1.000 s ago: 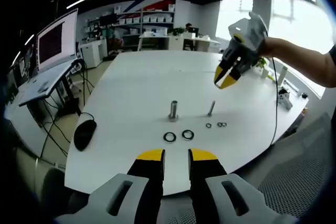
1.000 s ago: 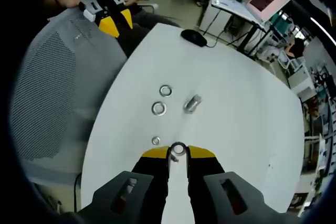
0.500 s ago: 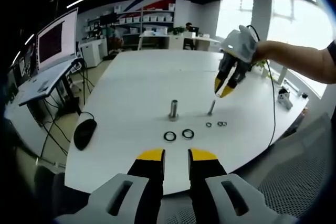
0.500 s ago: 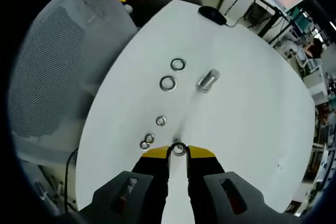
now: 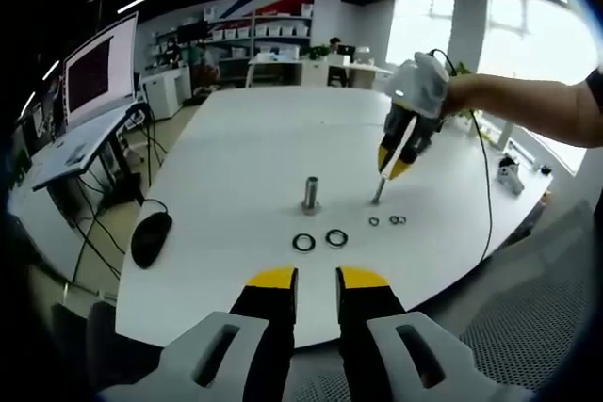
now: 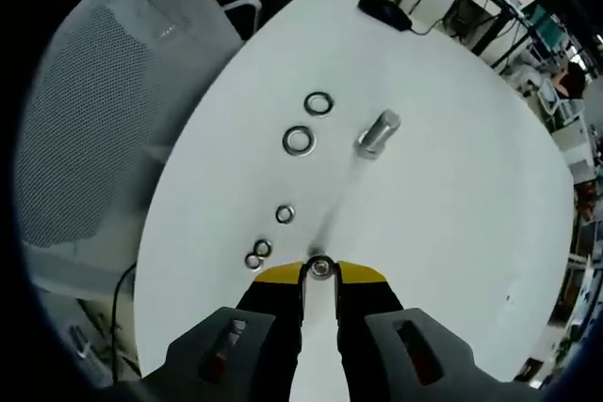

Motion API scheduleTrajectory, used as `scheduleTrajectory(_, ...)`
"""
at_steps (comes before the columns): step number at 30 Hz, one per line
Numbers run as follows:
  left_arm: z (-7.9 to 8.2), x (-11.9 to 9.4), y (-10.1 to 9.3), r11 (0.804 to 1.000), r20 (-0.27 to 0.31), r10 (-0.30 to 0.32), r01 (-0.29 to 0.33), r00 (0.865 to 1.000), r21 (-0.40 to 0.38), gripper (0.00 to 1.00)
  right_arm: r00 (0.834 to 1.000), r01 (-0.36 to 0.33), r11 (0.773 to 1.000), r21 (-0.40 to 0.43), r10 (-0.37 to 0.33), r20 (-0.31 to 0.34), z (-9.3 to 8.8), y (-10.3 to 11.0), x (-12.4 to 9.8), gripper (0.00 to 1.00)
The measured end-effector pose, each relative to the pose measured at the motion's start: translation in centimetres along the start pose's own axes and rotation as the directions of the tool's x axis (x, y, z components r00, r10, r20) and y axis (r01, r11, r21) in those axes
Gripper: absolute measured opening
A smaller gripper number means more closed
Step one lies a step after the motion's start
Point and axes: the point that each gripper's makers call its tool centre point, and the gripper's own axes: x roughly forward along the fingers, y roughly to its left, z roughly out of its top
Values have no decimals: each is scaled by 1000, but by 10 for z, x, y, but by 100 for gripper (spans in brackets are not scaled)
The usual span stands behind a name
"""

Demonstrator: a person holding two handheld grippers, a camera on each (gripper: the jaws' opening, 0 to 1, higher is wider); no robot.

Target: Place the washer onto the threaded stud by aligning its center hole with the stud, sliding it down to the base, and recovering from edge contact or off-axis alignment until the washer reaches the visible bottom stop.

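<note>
Small steel washer pinched at the right gripper's tips, poised just over the thin stud.

The small silver metal washer (image 6: 320, 268) sits clamped edge-on between the yellow-tipped jaws of the right gripper (image 6: 320, 272), which are closed to a narrow slit on its rim. I judge it light, rigid and slick, so a rim grip that leaves the centre hole free suits it, though it could pivot or slip on edge contact. The right gripper view looks down over the washer onto the white table (image 6: 452, 233), with spare rings (image 6: 299, 140) and a thick silver post (image 6: 377, 133) beyond. The left gripper view gives the side-on height: the right gripper (image 5: 394, 167) hangs just above the slim threaded stud (image 5: 378, 191). The left gripper (image 5: 316, 278) hovers near the table edge, jaws slightly parted and empty.
</note>
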Motion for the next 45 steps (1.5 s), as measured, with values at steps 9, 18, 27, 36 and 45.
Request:
scheduleTrajectory(9,-1,0,3,1000,-3,-1,1,1000,-6,12,1000,-15,999,37,16,-14,-6,-1,4,13)
scheduleTrajectory(18,0,-1,5,1000,5,-1,1,1000,-9,12,1000,-25,999,40,25,-13,-2,-1,6,13)
scheduleTrajectory(27,-1,0,5,1000,1,1,-1,1000,-10,12,998,-39,999,20,40,-49,-4,0,18,13)
scheduleTrajectory(36,1,-1,6,1000,11,2,-2,1000,-17,11,995,-69,998,15,70,-71,-11,2,40,13)
scheduleTrajectory(45,0,0,9,1000,1,16,-16,1000,-23,11,994,-79,997,1,79,-76,-12,3,44,13)
